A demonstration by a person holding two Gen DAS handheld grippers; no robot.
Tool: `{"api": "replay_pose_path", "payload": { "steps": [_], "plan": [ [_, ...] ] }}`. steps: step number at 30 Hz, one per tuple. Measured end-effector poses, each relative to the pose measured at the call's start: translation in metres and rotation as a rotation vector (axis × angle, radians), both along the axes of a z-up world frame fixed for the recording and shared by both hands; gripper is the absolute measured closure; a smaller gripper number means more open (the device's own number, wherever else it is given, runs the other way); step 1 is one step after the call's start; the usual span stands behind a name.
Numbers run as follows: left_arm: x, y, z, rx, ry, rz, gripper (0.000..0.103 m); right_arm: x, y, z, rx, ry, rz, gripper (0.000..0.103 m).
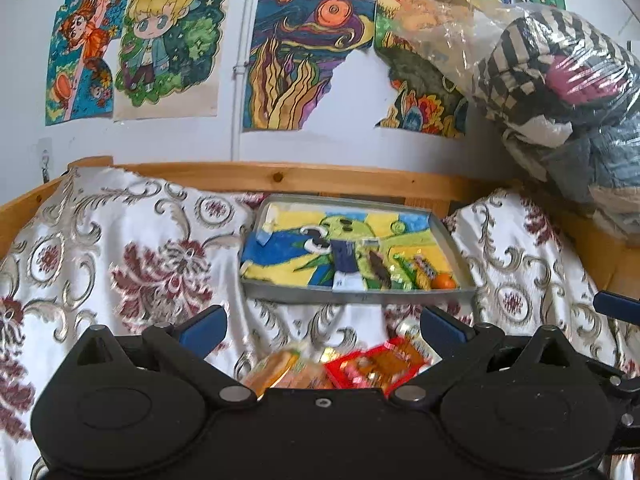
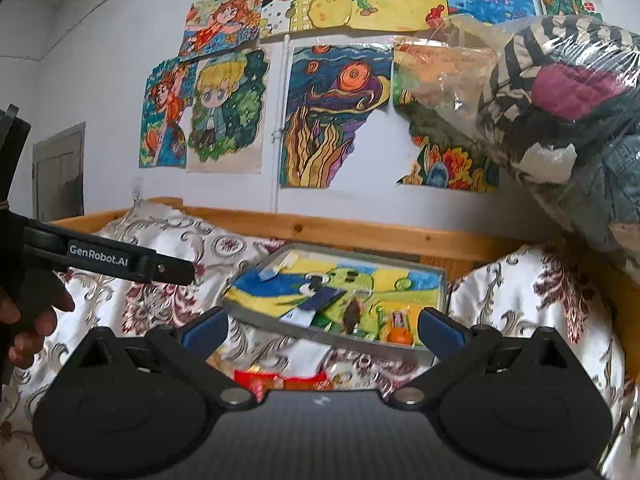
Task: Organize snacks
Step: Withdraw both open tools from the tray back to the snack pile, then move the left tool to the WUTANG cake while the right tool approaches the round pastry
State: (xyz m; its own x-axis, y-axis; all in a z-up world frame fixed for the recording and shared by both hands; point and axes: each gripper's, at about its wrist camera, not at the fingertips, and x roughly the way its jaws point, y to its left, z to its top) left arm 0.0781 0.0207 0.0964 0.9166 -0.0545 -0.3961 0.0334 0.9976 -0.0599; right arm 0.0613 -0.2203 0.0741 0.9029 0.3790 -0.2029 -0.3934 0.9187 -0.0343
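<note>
My left gripper [image 1: 322,318] is open above the patterned cloth, nothing between its blue pads. Just below it lie an orange snack packet [image 1: 280,368] and a red snack packet [image 1: 376,364], partly hidden by the gripper body. Beyond them sits a grey tray [image 1: 360,296] lined with a bright drawing. Its front right corner holds a dark blue packet [image 1: 346,264], green wrappers [image 1: 404,272] and a small orange ball [image 1: 444,280]. My right gripper [image 2: 323,318] is open too, level with the tray [image 2: 304,330], with the red packet [image 2: 280,382] under it.
A wooden bed rail [image 1: 280,178] runs behind the tray, with a wall of drawings above it. A clear plastic bag of clothes [image 1: 560,92] bulges in at the upper right. The left gripper's finger [image 2: 120,262] and a hand [image 2: 32,320] show at the right view's left edge.
</note>
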Motion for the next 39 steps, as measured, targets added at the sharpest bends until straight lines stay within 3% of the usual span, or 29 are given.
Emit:
{"api": "replay_pose_path", "payload": {
  "steps": [15,29,39],
  "plan": [
    [-0.016,0.013,-0.061,0.005,0.161,-0.01,0.001,-0.022,0.015,-0.049,-0.042,0.149,0.023,0.0],
    [0.011,0.005,-0.101,0.039,0.319,-0.03,0.001,-0.006,0.037,-0.093,-0.144,0.307,0.076,0.0],
    [0.033,0.003,-0.121,0.035,0.355,-0.044,0.001,0.019,0.057,-0.115,-0.231,0.368,0.106,0.0]
  ]
}}
